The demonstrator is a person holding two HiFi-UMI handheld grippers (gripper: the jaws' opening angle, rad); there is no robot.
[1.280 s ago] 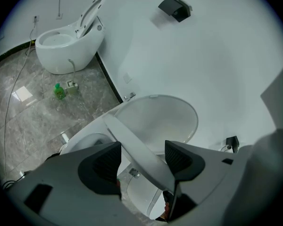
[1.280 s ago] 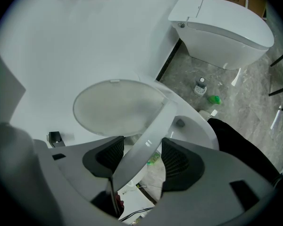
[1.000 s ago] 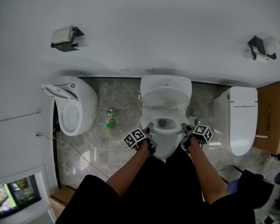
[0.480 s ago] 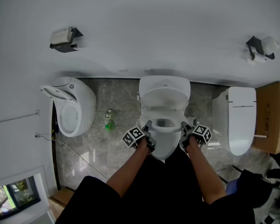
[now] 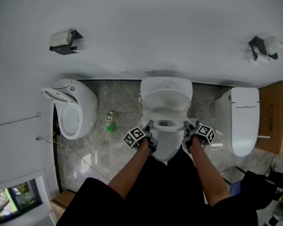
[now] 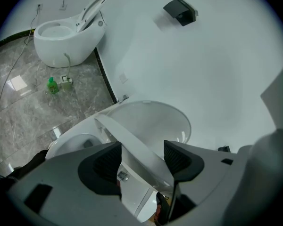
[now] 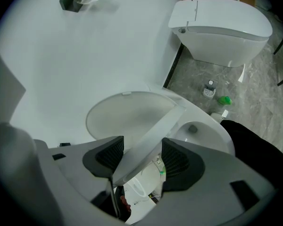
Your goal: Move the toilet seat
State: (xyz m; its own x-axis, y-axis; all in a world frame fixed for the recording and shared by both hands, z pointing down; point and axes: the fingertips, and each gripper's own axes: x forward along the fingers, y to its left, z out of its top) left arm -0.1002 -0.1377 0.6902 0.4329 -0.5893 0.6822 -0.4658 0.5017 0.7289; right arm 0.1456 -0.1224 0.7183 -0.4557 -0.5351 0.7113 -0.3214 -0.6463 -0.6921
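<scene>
Both claws are closed on the toilet seat [image 7: 165,126]: the left claw [image 6: 141,153] clamps its left rim and the right claw [image 7: 140,150] its right rim, pads pressed to the white edge. I see the seat tipped up off the bowl [image 5: 166,149] of the middle toilet, near me, with the lid [image 5: 166,95] standing open against the far wall [image 5: 155,32]. A green bottle [image 5: 112,125] sits on the floor [image 5: 125,100] to the left, short of the neighbouring toilet [image 5: 78,112].

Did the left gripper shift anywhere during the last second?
No. The left gripper stays at the same spot beside the toilet bowl's left rim, gripping the toilet seat.
</scene>
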